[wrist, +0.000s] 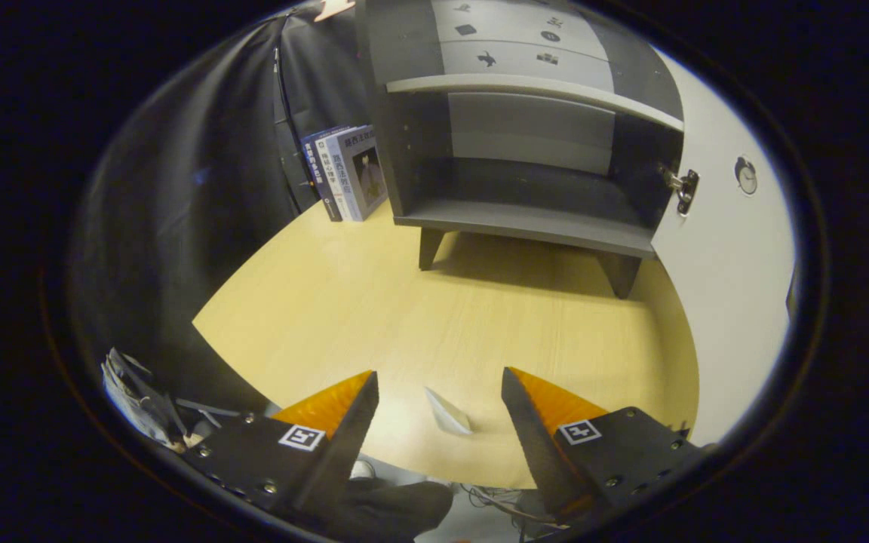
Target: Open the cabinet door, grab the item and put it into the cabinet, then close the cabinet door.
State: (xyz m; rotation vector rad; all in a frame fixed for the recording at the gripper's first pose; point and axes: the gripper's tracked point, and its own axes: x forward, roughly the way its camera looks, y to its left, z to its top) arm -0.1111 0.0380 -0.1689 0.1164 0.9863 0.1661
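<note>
Between parted tongs [440,385], small white item [447,412] on table [344,302]; cabinet [525,151] beyond, door [729,249] open, books [348,172] beside

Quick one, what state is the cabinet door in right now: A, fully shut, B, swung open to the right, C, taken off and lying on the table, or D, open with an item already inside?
B: the white cabinet door stands swung open at the right of the grey cabinet, its lower compartment bare, while the open gripper hovers over a small white item on the table.
</note>
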